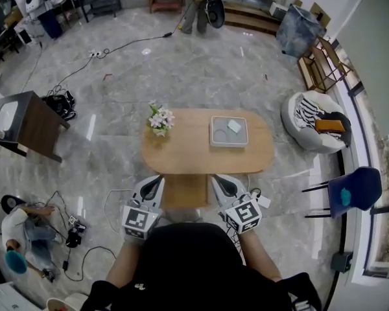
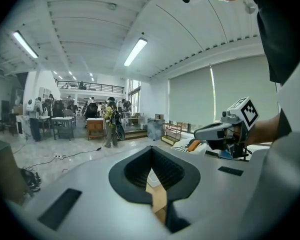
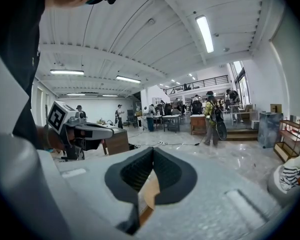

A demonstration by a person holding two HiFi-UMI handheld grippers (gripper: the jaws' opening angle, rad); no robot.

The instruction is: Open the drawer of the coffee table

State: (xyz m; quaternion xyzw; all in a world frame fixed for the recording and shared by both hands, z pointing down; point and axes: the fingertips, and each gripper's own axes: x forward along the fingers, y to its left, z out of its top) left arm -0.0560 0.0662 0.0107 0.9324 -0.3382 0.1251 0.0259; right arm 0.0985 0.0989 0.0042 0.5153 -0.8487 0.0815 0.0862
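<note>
On the oval tabletop of the coffee table (image 1: 188, 153), a flower vase (image 1: 159, 120) is set at the far left edge and a grey tray (image 1: 229, 144) towards the right end. At the near edge the drawer (image 1: 185, 191) is seen pulled out, flanked by the left gripper (image 1: 153, 185) and right gripper (image 1: 223, 184). Both pairs of jaws are pressed together, empty.

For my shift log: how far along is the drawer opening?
Done, it seems: a wooden drawer juts from the oval wooden coffee table. In hand: nothing; left claw and right claw flank it, shut. Left: apparently nothing.
</note>
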